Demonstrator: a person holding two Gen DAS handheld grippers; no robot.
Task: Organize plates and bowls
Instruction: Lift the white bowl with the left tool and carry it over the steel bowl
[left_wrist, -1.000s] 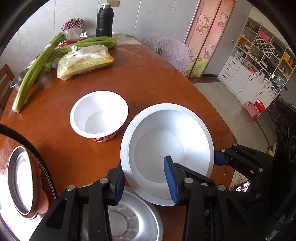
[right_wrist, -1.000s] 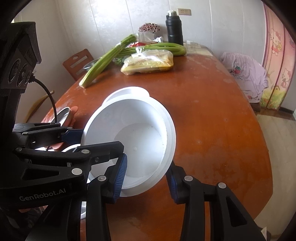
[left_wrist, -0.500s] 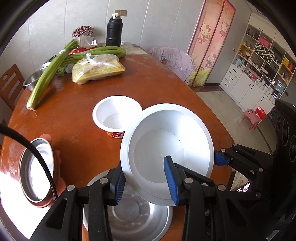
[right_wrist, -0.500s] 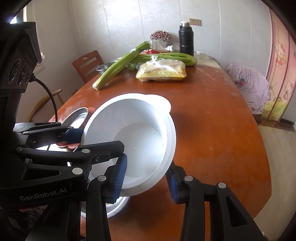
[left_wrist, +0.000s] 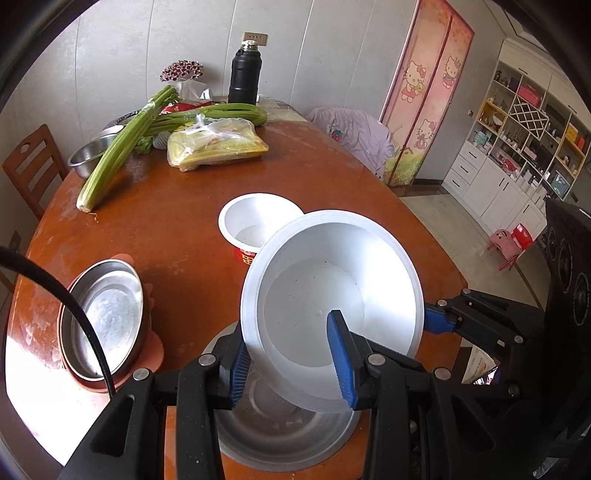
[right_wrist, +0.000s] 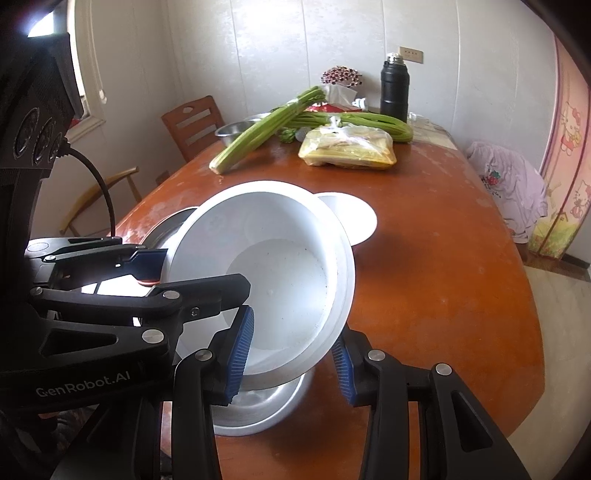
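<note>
The left gripper (left_wrist: 291, 360) and the right gripper (right_wrist: 291, 354) each have their jaws closed on opposite sides of 1 big white bowl (left_wrist: 332, 306), one finger inside and one outside the rim. It is tilted above a steel bowl (left_wrist: 280, 432) on the brown table (left_wrist: 177, 225). A small white bowl (left_wrist: 255, 221) stands just behind; another steel bowl (left_wrist: 103, 314) sits to the left.

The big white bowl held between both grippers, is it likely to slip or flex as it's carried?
The big white bowl looks thin, smooth plastic, so probably light and somewhat slippery. It hangs tilted, so it might pivot.
</note>
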